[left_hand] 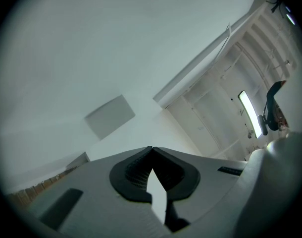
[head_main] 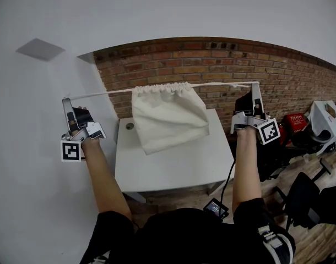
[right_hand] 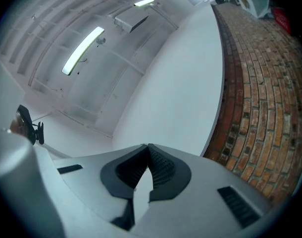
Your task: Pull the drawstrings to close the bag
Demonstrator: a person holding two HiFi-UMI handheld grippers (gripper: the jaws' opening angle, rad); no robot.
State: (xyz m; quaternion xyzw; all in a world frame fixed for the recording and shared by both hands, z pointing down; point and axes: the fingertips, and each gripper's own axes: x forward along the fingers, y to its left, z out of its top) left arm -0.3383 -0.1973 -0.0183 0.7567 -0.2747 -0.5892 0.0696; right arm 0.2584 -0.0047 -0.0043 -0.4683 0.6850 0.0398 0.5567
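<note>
L gripper (head_main: 66,104) is up at the far left of the head view, in front of the plain white wall, tips pointing up. Its marker cube (head_main: 71,150) sits just under the hand. In the left gripper view the L gripper (left_hand: 152,148) has both jaws pressed together at the tips, w/ only wall, a grey ceiling panel (left_hand: 110,115) and a strip light (left_hand: 250,114) beyond. The cord itself is too thin to make out there. In the head view the white drawstring (head_main: 102,94) runs taut from those tips to the bag, so the L claw is clenched on it.

Centre: cream cloth bag (head_main: 169,116) hangs from the drawstring btwn the two grippers, in front of the brick wall (head_main: 223,65) and over the white table (head_main: 173,166). The mouth is gathered into tight ruffles along the cord and looks closed. The lower L corner droops toward the tabletop; can't tell if it touches. A small round fitting (head_main: 129,126) sits on the table just L of the bag.

R side: the drawstring goes on, nearly level, to the R gripper (head_main: 256,90), also raised, w/ its marker cube (head_main: 269,131) below. In the right gripper view the R gripper (right_hand: 148,146) has jaws shut tip to tip, so it is clenched on the cord end, w/ brick wall at R. Far R: a red item (head_main: 293,121) and a black chair (head_main: 301,199).
</note>
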